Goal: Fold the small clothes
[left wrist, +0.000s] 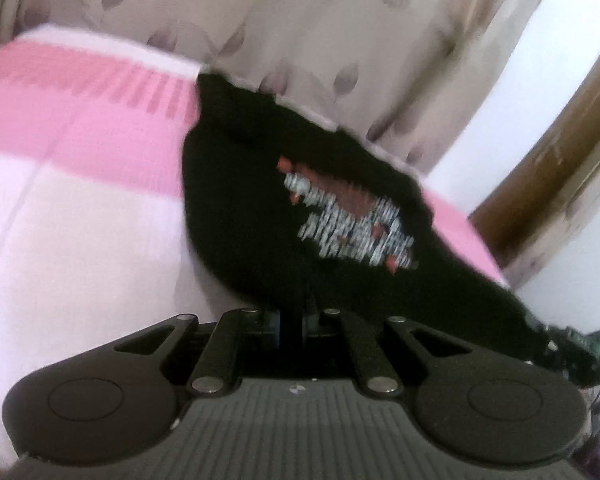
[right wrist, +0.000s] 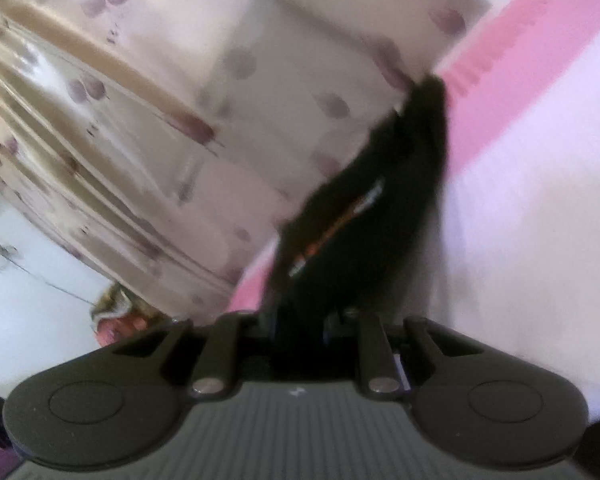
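We hold the black garment (left wrist: 268, 208) stretched above the pink bed (left wrist: 80, 160), its long axis running between our clamped left hand-held gripper (left wrist: 294, 316) and right hand-held gripper (right wrist: 300, 320), each pinching one end.

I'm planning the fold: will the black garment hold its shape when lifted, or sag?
Probably sags: the black garment droops between the left gripper and right gripper. Likely light, since pinched edges seem to carry it. It should drape onto the pink bedspread.
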`<state>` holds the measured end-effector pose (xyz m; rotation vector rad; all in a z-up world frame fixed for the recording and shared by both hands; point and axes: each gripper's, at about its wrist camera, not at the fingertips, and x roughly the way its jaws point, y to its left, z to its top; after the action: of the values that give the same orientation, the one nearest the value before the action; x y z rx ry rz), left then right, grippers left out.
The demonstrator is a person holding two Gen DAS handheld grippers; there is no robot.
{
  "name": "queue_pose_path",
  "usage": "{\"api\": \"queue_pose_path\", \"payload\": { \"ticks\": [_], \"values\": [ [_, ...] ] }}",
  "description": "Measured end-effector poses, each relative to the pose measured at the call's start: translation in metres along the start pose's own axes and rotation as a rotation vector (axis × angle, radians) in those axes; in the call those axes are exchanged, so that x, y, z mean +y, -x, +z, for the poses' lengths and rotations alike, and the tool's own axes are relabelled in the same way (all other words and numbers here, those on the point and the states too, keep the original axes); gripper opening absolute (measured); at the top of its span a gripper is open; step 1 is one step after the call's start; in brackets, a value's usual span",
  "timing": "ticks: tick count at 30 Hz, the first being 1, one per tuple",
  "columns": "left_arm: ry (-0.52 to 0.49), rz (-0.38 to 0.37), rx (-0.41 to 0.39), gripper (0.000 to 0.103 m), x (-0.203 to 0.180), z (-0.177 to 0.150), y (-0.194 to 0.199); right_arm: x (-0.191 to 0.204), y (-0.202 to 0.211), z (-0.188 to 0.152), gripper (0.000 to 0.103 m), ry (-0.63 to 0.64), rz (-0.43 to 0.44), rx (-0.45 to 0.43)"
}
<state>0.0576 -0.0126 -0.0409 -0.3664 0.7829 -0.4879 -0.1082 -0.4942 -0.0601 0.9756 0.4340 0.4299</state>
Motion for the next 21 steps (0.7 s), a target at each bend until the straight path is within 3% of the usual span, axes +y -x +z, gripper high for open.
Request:
{"api": "queue_pose_path", "payload": {
  "ticks": [14, 21],
  "values": [
    [0.144, -0.087, -0.143, 0.008, 0.001, 0.038, -0.005, 0.009, -0.018, 0.047, 0.019, -0.026, 0.064, -0.114],
    [0.13, -0.055, -0.186, 0.008, 0.001, 0.058, -0.019, 0.006, -0.036, 0.073, 0.019, -0.022, 0.07, -0.147]
  ]
}}
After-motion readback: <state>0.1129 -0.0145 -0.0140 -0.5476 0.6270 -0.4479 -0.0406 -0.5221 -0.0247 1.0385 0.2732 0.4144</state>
